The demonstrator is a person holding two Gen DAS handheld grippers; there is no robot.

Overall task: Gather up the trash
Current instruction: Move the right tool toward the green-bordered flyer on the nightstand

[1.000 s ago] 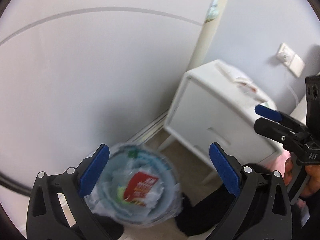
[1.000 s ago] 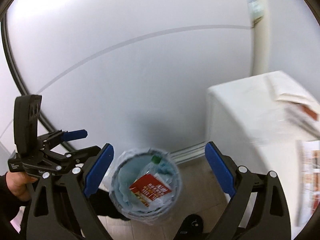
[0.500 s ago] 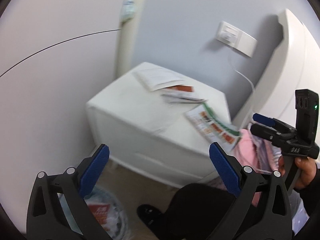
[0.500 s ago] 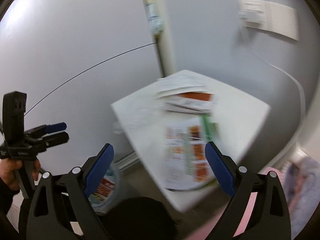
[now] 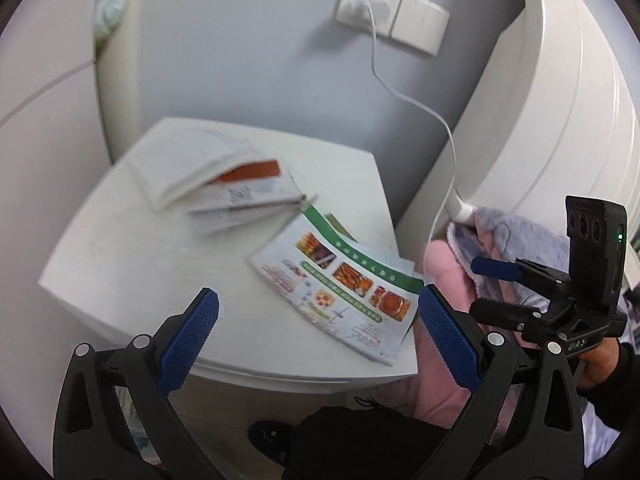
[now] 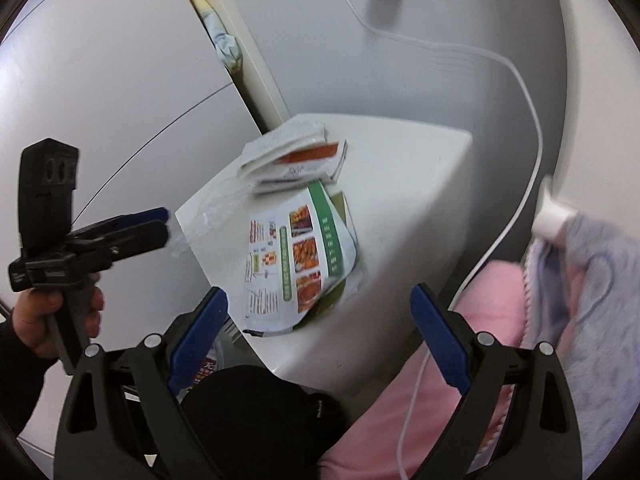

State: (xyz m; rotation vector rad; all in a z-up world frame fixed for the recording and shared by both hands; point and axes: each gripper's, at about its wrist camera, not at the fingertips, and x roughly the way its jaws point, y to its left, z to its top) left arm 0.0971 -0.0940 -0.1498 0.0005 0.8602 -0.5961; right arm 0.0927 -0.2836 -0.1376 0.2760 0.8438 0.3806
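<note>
A colourful food flyer lies on the white nightstand, hanging over its near edge. Behind it lies a stack of booklets with an orange band. A crumpled clear plastic wrapper rests near the nightstand's left corner. My left gripper is open and empty, hovering just short of the flyer. My right gripper is also open and empty, level with the nightstand's near corner. A sliver of the lined trash bin shows low on the floor.
A white charging cable runs from the wall socket down to pink bedding and a lavender blanket. A white headboard stands on the right. A dark-clothed leg is below.
Both grippers swung away from the trash bin on the floor, up and to the right. They now face the nightstand top with its papers. Both stayed open.
</note>
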